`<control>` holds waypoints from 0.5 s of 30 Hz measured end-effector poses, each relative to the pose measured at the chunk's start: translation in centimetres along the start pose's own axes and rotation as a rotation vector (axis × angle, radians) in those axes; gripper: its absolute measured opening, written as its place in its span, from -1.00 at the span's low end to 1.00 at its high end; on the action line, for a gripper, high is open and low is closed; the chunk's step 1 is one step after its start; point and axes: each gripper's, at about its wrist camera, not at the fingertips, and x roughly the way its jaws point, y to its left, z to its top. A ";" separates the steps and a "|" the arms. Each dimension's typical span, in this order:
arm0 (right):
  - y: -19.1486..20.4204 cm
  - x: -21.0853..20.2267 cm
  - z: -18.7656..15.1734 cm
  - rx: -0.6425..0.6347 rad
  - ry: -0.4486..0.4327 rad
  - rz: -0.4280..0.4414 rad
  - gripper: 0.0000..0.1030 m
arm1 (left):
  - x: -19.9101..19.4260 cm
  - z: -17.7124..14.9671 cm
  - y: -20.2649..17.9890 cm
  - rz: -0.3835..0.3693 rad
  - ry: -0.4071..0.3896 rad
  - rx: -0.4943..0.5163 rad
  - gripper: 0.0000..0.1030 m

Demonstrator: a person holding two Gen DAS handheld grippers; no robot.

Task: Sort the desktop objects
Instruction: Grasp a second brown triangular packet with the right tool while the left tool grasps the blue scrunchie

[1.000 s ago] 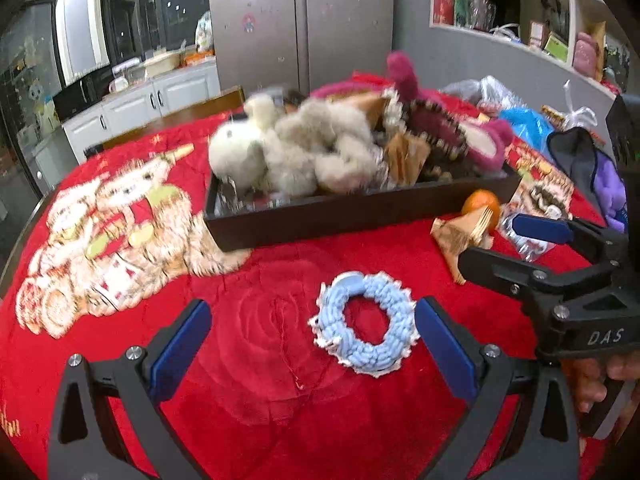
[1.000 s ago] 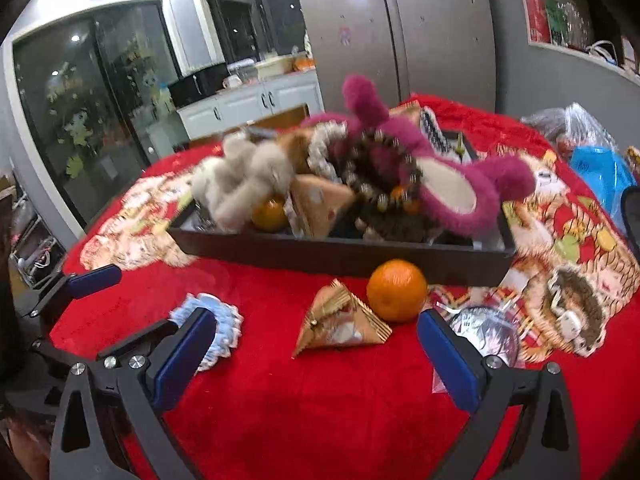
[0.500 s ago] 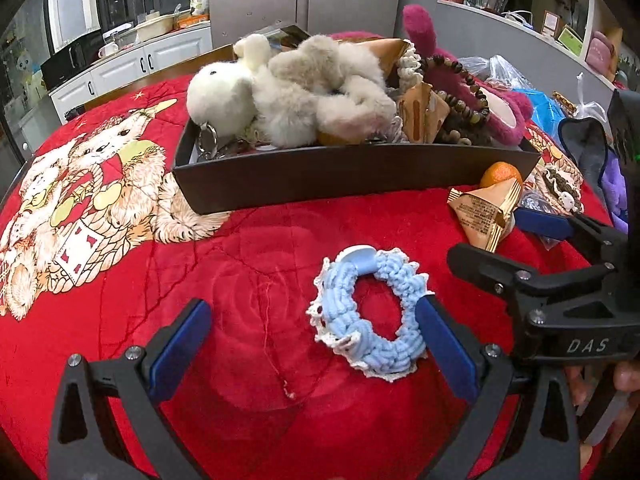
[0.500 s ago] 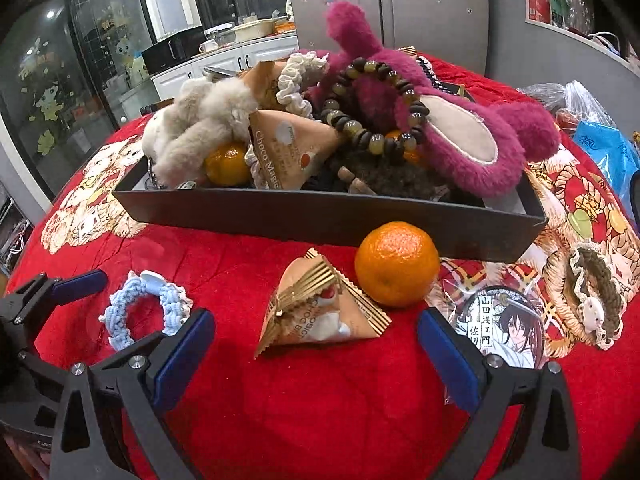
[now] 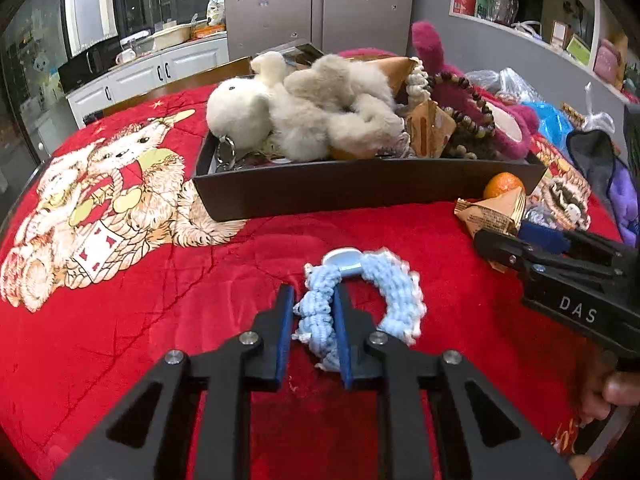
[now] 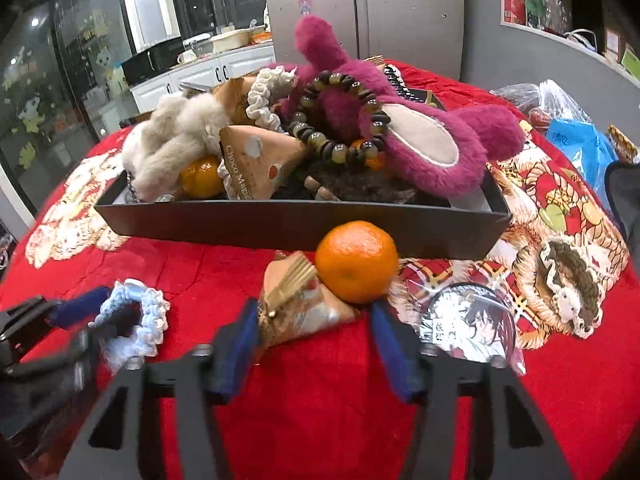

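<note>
Your left tongs point(image 5: 311, 326) sit low over the tabletop, jaws drawn in narrow and pinching one side of the blue scrunchie point(image 5: 360, 292). Your right tongs point(image 6: 316, 338) reach forward just beside them, jaws partly apart around the snack packet point(image 6: 304, 304), not pressing it.

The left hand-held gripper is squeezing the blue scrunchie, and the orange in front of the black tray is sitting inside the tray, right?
Not quite. The orange sits outside the black tray, on the red cloth just in front of it, as the right wrist view shows. The left hand-held gripper is indeed squeezing the blue scrunchie.
</note>
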 end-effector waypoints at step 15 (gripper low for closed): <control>0.0 -1.9 0.1 0.041 -0.029 0.081 -0.28 | -2.7 -0.2 0.6 0.009 -0.097 -0.012 -0.76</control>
